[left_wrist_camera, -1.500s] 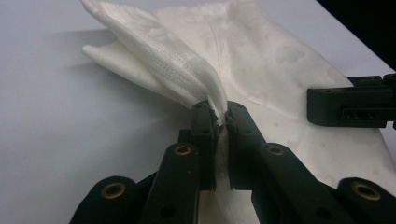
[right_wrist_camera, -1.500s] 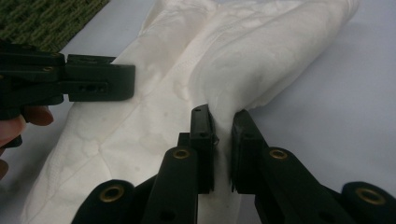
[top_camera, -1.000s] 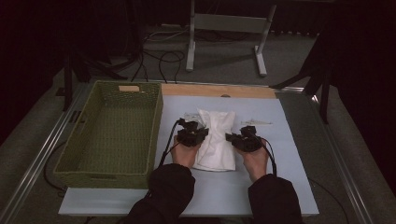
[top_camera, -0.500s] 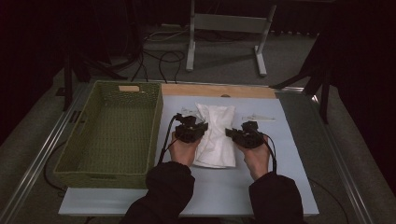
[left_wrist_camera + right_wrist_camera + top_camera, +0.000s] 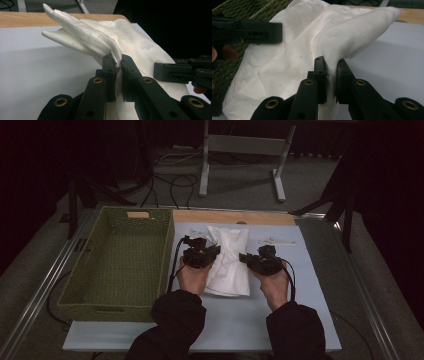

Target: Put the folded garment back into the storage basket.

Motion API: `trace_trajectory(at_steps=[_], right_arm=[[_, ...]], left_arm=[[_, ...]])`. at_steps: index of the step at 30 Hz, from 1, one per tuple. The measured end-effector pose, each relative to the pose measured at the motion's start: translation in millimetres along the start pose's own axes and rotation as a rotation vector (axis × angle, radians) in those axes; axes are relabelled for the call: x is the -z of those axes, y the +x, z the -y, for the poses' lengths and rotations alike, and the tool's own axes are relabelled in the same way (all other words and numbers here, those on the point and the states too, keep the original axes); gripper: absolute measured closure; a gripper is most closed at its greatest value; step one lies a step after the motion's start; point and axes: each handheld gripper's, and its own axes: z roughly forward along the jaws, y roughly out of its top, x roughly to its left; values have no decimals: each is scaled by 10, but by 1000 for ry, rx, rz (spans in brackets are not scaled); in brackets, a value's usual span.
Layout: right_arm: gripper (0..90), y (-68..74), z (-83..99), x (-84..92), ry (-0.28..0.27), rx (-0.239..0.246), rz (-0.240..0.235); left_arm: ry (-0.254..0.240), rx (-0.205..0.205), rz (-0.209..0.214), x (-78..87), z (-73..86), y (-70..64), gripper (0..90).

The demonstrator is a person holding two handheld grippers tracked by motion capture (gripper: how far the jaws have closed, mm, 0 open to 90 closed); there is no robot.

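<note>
The white cloth [image 5: 229,260] lies on the blue mat [image 5: 280,320] beside the basket [image 5: 120,260], its long axis running away from the person. The left gripper [image 5: 116,65] pinches its left edge; the right gripper [image 5: 331,65] pinches its right edge, fabric clamped between both pairs of jaws.

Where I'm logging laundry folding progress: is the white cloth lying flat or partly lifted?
Partly lifted. The white cloth has both side edges pinched and raised by the left claw and right claw, its near end resting on the table.
</note>
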Motion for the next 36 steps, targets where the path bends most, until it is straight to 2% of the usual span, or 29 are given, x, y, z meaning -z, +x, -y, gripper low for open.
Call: trace_trajectory(at_steps=[11, 36], right_arm=[[816, 84, -92, 20, -3, 8, -13], [816, 273, -304, 15, -15, 29, -45]], left_arm=[[-7, -6, -7, 107, -74, 13, 836], [-34, 12, -20, 313, -209, 100, 836]])
